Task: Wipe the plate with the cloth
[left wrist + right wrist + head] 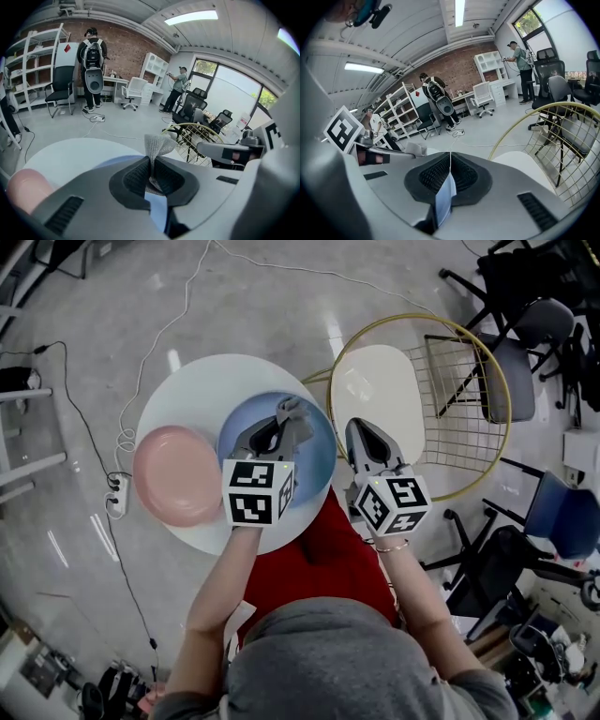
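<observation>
Closest to the lens, the left gripper (151, 164) has its jaws pinched tight on a fold of the grey cloth (158, 143), which sticks up past the tips. From the head view that cloth hangs over the far part of the blue plate (314, 460). The plate sits at the near right of the round white table (187, 390), its right side reaching the table's edge. The right gripper (450, 159) is closed too, with a thin blue sliver of the plate's rim caught between its jaws, so it seems to be steadying the plate for wiping.

The grip on the rim looks shallow. A firm sweep of the cloth could twist the plate out of those jaws or tip it off the table edge. The cloth is held by a small pinch only, and dragging it hard might pull it free.

A pink plate (176, 474) lies just left of the blue one. A gold wire chair (469, 399) stands beyond the table on the right.
</observation>
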{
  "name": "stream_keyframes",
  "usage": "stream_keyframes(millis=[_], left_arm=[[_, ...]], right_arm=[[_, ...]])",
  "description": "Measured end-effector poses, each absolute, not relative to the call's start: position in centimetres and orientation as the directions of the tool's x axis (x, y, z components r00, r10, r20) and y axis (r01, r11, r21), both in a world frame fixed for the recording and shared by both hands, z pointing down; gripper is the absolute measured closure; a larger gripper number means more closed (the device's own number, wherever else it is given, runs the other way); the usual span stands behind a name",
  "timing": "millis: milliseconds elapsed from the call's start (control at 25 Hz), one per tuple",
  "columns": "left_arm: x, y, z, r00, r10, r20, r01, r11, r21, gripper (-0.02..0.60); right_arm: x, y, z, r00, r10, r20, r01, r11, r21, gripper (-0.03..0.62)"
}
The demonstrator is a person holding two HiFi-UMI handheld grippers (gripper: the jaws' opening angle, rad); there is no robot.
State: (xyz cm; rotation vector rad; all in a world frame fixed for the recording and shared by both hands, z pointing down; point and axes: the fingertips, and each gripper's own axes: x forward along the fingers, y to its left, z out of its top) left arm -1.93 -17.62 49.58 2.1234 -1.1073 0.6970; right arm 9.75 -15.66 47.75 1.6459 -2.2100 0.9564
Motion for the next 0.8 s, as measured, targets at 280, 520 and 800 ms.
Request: stream_keyframes(millis=[280,520,800], left_arm=[[1.7,-18.7,52.4,0.538,-0.433,0.723,-0.815,-0.488,0.314,0.549],[2.2,-18.8,56.0,0.506,-0.366,0.781,-0.828,-0.461,0.32,0.549],[-0.7,-19.7,57.5,0.431,-0.36,0.828,-0.887,-0.337,0.315,0.549]], right_arm=[[10.2,-16.6,48.7,-0.352,-0.763,0.542,-0.91,0.143,-0.389,0.565],[10.0,-16.6,49.3,-0.357,-0.749,0.558,-0.911,0.149,-0.384,0.565],[8.6,-17.0,49.9,-0.393,-0.723,0.569,-0.901,0.179,-0.394,0.565]])
